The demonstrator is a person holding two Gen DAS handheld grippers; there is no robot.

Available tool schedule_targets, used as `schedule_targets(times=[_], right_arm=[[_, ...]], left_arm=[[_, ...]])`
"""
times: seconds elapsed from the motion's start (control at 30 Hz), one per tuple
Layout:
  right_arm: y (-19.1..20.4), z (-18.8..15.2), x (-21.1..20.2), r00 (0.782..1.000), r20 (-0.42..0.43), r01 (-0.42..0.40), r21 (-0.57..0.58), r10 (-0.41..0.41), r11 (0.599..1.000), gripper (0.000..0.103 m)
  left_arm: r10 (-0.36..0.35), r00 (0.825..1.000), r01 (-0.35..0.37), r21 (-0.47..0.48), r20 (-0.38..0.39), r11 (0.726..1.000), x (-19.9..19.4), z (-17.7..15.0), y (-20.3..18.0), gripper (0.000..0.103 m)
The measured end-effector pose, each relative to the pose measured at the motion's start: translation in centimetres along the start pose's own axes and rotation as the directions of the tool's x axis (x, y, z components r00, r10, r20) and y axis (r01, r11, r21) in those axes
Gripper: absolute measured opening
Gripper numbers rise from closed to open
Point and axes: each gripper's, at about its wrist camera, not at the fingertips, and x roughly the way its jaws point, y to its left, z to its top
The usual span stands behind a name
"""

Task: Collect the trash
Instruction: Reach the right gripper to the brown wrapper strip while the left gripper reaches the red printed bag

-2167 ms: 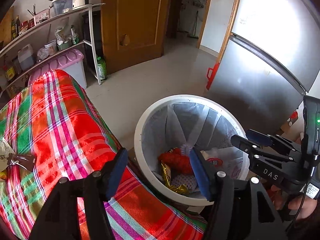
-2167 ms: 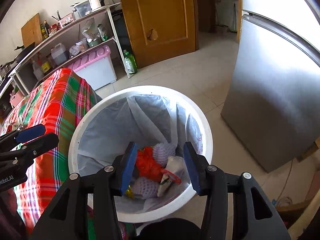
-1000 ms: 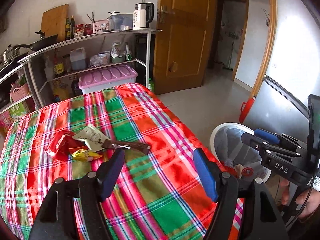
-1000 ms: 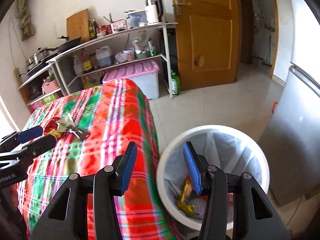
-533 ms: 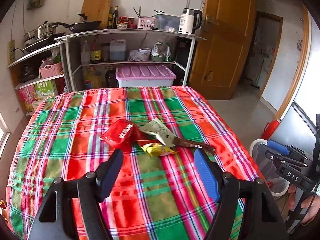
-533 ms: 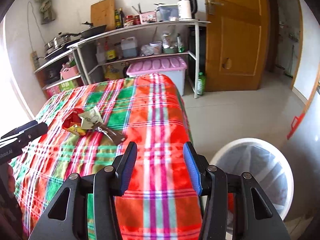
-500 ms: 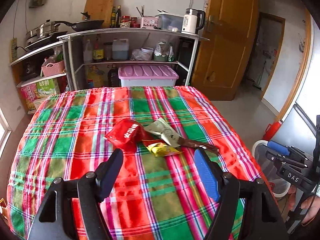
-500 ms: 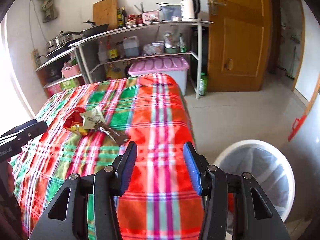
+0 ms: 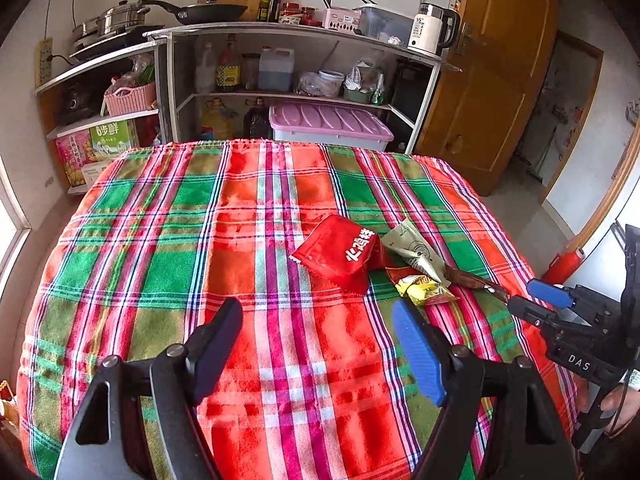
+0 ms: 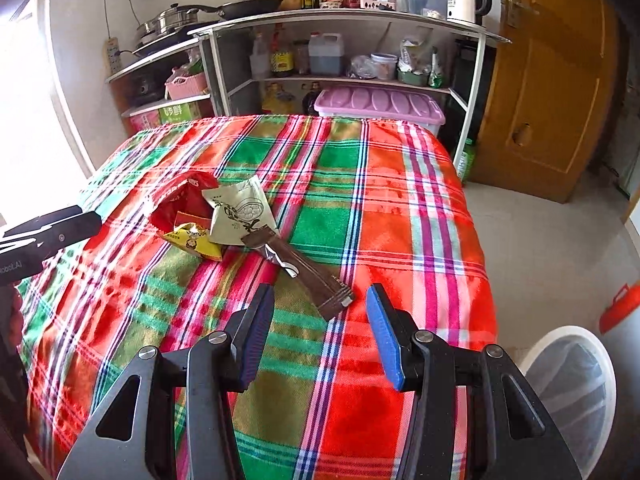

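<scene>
Up front, the left gripper (image 9: 316, 344) hangs over the plaid tablecloth (image 9: 168, 248) with its jaws spread wide and nothing between them; only cloth shows in the gap. To its right lies a small heap of trash. Leftmost in the heap is a red snack packet (image 9: 340, 256) with white lettering, lying flat on the cloth. A pale green wrapper (image 9: 412, 250) overlaps the packet's right edge, and a yellow wrapper (image 9: 424, 290) sits just below it, touching both. A long brown wrapper (image 9: 472, 280) stretches out from under the green one toward the table's right edge.

Further right, the right gripper (image 10: 320, 330) is also released, its blue pads apart and empty. In its own view the brown wrapper's (image 10: 304, 270) crimped end lies just ahead of the gap between the pads, not touching either one. The green wrapper (image 10: 240, 210), yellow wrapper (image 10: 192, 238) and red packet (image 10: 180, 200) lie beyond it, further from the pads.

Off the table's right edge, on the floor, stands a white trash bin (image 10: 572, 392) with a pale liner, well apart from the wrappers. Behind the table a metal shelf (image 9: 280, 32) carries bottles, pans and a kettle (image 9: 430, 32), with a pink-lidded storage box (image 9: 328, 124) beneath and a wooden door (image 9: 500, 80) to the right.
</scene>
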Motion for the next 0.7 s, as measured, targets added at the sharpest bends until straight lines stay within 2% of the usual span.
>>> schedule_targets(times=[0.13,0.37,0.7], right_arm=[[0.7,0.4,1.3,1.000,-0.014,0.005,-0.033,-0.005,0.999,0.049],[0.6,1.4,3.0,0.999,-0.031,0.011,-0.063,-0.013,0.998,0.049],[1.2,2.1,5.3,0.997,-0.072,-0.005,-0.101,-0.002,0.995,0.049]], left_arm=[[-0.008,1.000,0.008,-0.023,0.003,1.000,1.0,0.6,0.5,0.082],[-0.024,1.000,0.025,0.003,-0.017,1.000,3.1,2.3,0.4,0.086],[0.000,0.997,0.006,0.094,-0.073,0.996,6.2,3.6,-0.6,0.086]])
